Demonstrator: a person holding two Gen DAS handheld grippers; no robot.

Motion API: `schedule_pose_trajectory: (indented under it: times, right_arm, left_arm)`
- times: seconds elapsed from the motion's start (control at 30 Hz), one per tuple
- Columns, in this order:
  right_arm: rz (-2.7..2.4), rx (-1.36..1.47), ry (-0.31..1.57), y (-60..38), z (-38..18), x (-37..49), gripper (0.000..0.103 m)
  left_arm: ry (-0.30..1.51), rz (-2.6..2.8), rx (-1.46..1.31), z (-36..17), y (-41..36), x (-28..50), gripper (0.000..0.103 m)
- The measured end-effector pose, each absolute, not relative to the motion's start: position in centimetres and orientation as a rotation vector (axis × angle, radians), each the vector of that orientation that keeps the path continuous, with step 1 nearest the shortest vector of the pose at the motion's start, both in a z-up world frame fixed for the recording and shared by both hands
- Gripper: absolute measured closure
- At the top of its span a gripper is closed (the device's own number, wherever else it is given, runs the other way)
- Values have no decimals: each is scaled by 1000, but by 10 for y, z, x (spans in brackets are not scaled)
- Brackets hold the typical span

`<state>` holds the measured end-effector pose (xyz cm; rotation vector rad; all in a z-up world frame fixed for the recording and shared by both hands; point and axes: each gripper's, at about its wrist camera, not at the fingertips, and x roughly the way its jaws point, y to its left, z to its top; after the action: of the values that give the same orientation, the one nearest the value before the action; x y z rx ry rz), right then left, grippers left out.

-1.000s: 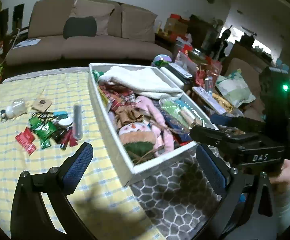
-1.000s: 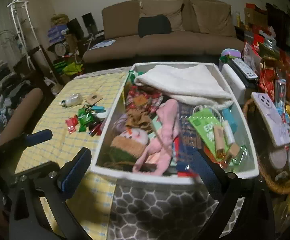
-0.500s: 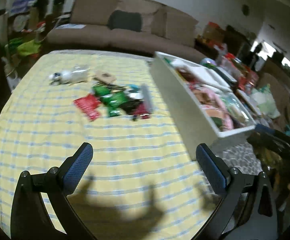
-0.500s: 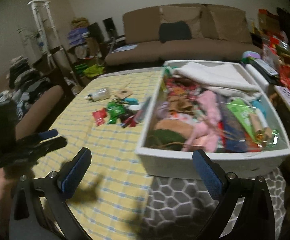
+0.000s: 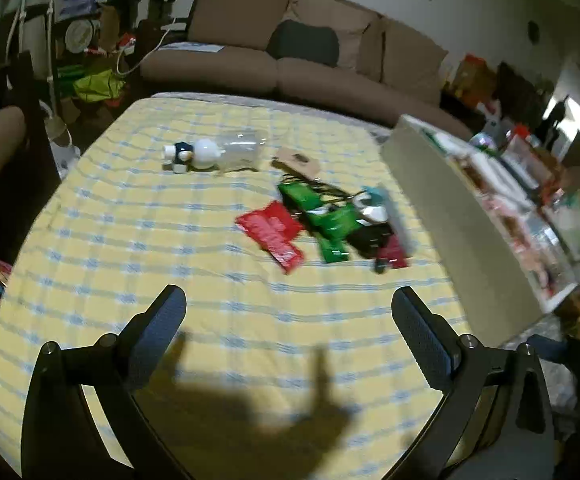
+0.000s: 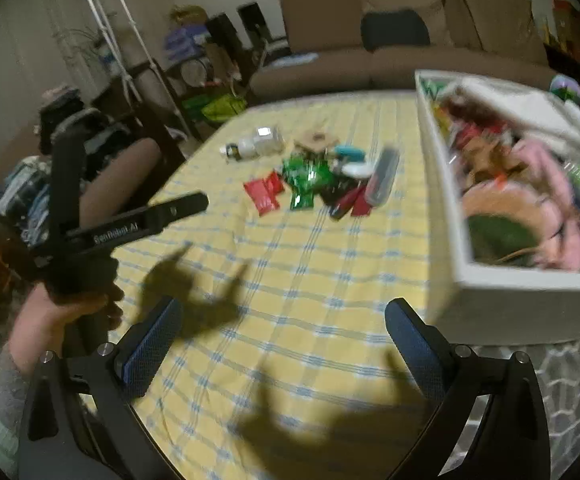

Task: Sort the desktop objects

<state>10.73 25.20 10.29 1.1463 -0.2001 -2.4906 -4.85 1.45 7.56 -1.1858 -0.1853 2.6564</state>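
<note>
Both my left gripper (image 5: 288, 322) and right gripper (image 6: 282, 334) hang spread wide and empty over the tabletop (image 5: 138, 248). I judge I'm approaching the loose pile of packets (image 5: 321, 220) at one o'clock, just left of the white bin (image 6: 489, 280). Next: pick one item and close on it.

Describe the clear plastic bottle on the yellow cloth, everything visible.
The clear plastic bottle lies on its side on the yellow checked cloth, at the far left of the clutter, apart from the packets. Its body is transparent and looks empty. At its neck end sit a white rounded part and a dark blue piece with small white bits; blur hides what they are. A tan card lies just to its right. No hand-held gripper touches it.
</note>
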Motion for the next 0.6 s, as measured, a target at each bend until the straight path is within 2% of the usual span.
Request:
schedule_pose_trajectory:
  times: [0.13, 0.43, 0.6]
  right_arm:
    - [-2530, 1209, -199, 227, 74, 82, 0]
    - [-2655, 1326, -160, 210, 27, 14, 0]
    - [-2731, 1349, -25, 199, 13, 7, 0]
  left_arm:
    - [-114, 2675, -1203, 52, 5, -57, 0]
    - [-124, 2627, -1362, 5, -11, -70, 0]
    - [-16, 2644, -1369, -2, 1, -70, 0]
